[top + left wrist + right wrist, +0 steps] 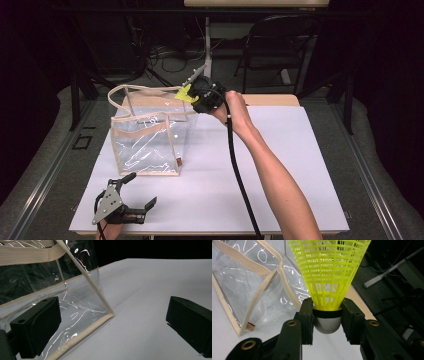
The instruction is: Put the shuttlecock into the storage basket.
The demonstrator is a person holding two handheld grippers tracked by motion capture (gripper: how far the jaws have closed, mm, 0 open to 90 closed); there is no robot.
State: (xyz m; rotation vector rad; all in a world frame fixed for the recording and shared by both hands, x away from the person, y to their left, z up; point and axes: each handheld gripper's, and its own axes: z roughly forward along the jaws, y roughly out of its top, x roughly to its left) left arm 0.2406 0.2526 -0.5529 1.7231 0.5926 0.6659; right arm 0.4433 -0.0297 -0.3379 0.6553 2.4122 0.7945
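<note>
A clear plastic bag (147, 140) with beige trim and a beige handle stands upright on the white table (280, 150). My right gripper (192, 94) hovers at the bag's top right corner, shut on a yellow shuttlecock (184, 93). In the right gripper view the jaws clamp the shuttlecock's (327, 277) grey cork base, its skirt pointing away, with the bag (257, 290) to the left. My left gripper (142, 190) rests at the table's front left, open, nothing between its fingers. The left gripper view shows the bag's lower corner (75, 312) just ahead of its left jaw.
A black cable runs from the right gripper along the forearm to the table's front edge. A dark chair (277, 45) and a table leg (207, 45) stand beyond the far edge. White surface extends to the bag's right.
</note>
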